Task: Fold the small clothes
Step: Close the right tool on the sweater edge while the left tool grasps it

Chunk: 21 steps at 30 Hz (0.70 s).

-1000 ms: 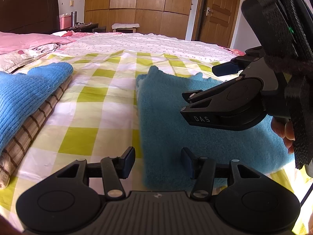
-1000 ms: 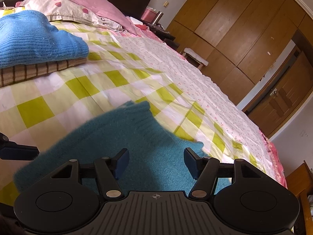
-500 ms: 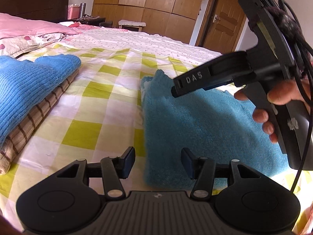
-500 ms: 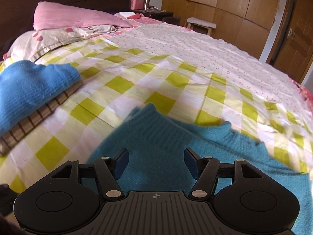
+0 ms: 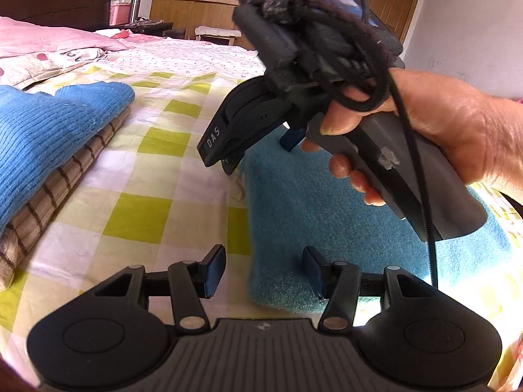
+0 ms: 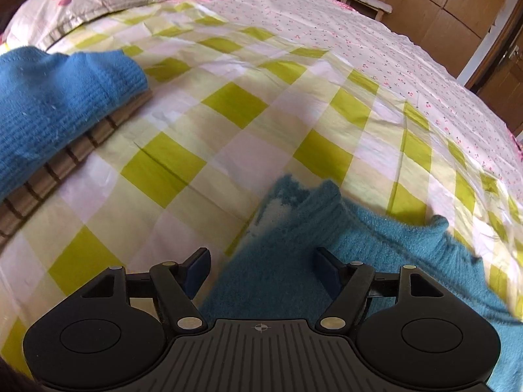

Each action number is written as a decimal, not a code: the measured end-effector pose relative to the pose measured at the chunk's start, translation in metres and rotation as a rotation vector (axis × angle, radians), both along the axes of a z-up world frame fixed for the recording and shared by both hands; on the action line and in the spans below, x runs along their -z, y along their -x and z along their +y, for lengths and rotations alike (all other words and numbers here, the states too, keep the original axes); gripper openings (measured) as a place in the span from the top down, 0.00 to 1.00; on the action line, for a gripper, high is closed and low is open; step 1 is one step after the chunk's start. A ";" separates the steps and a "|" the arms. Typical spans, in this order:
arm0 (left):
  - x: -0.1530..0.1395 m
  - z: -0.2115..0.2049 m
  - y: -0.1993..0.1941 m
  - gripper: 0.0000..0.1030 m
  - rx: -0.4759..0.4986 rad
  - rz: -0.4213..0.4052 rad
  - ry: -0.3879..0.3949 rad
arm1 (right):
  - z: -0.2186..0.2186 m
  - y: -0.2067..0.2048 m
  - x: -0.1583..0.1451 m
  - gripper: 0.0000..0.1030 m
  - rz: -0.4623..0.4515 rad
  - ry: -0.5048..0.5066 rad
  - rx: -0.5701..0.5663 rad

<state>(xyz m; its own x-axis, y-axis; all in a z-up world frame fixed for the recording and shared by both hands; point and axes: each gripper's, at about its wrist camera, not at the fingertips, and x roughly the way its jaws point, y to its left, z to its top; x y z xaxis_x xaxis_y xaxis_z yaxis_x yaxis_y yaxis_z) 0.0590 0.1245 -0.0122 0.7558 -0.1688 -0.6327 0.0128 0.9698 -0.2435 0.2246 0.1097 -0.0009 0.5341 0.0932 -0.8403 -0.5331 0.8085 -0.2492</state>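
Note:
A folded teal fleece garment [image 5: 327,215] lies on the green-and-white checked sheet [image 5: 153,170]. My left gripper [image 5: 264,272] hovers open over its near left edge, nothing between the pads. In the left wrist view a hand holds my right gripper over the garment's far left part, pointing down; its fingertips are mostly hidden there. In the right wrist view my right gripper [image 6: 261,271] straddles the teal garment's [image 6: 376,245] far left corner. Its jaws are opening, the cloth lying under them with the pads clear of it.
A folded blue knit [image 5: 42,137] rests on a brown striped cloth [image 5: 55,192] at the left. Pink pillows [image 5: 49,42] lie beyond it. A floral sheet [image 6: 376,49] covers the far bed, with wooden wardrobes [image 5: 196,3] and a door behind.
My right gripper has swung left across the teal garment to its far left corner, tipped further down, and its jaws have widened. My left gripper has stayed put.

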 end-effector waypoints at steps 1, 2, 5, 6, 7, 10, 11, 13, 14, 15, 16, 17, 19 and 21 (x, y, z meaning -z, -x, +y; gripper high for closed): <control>0.000 0.000 0.000 0.44 0.000 0.000 0.000 | 0.002 -0.001 0.005 0.32 -0.003 0.030 -0.008; 0.000 0.000 0.000 0.44 0.000 0.001 0.000 | 0.003 -0.002 0.009 0.32 -0.009 0.049 -0.012; 0.000 0.000 0.001 0.42 0.000 -0.001 -0.007 | 0.002 0.001 0.010 0.38 -0.025 0.072 -0.030; 0.000 0.000 0.001 0.40 -0.001 -0.002 -0.010 | 0.001 0.002 0.009 0.43 -0.029 0.077 -0.039; 0.000 0.000 0.001 0.40 -0.001 -0.003 -0.013 | -0.001 0.002 0.009 0.48 -0.030 0.079 -0.047; -0.001 -0.001 0.001 0.37 -0.004 -0.013 -0.019 | -0.007 0.003 0.002 0.60 -0.024 0.062 -0.058; -0.001 -0.002 0.002 0.34 -0.006 -0.017 -0.024 | -0.009 0.003 -0.001 0.62 -0.021 0.051 -0.057; -0.001 -0.004 0.002 0.31 -0.012 -0.024 -0.036 | -0.014 0.004 -0.006 0.68 -0.020 0.026 -0.057; -0.001 -0.005 0.003 0.29 -0.015 -0.027 -0.040 | -0.017 0.004 -0.008 0.69 -0.019 0.009 -0.054; 0.000 -0.005 0.003 0.27 -0.022 -0.028 -0.043 | -0.021 0.004 -0.011 0.70 -0.017 -0.009 -0.050; 0.000 -0.006 0.004 0.26 -0.028 -0.028 -0.042 | -0.024 0.005 -0.014 0.71 -0.016 -0.031 -0.047; -0.001 -0.007 0.004 0.24 -0.038 -0.024 -0.039 | -0.028 0.005 -0.016 0.72 -0.014 -0.052 -0.044; -0.001 -0.007 0.006 0.22 -0.061 -0.012 -0.016 | -0.036 0.006 -0.021 0.74 -0.012 -0.089 -0.039; 0.000 -0.008 0.008 0.19 -0.083 -0.007 -0.005 | -0.044 0.006 -0.026 0.75 -0.008 -0.130 -0.034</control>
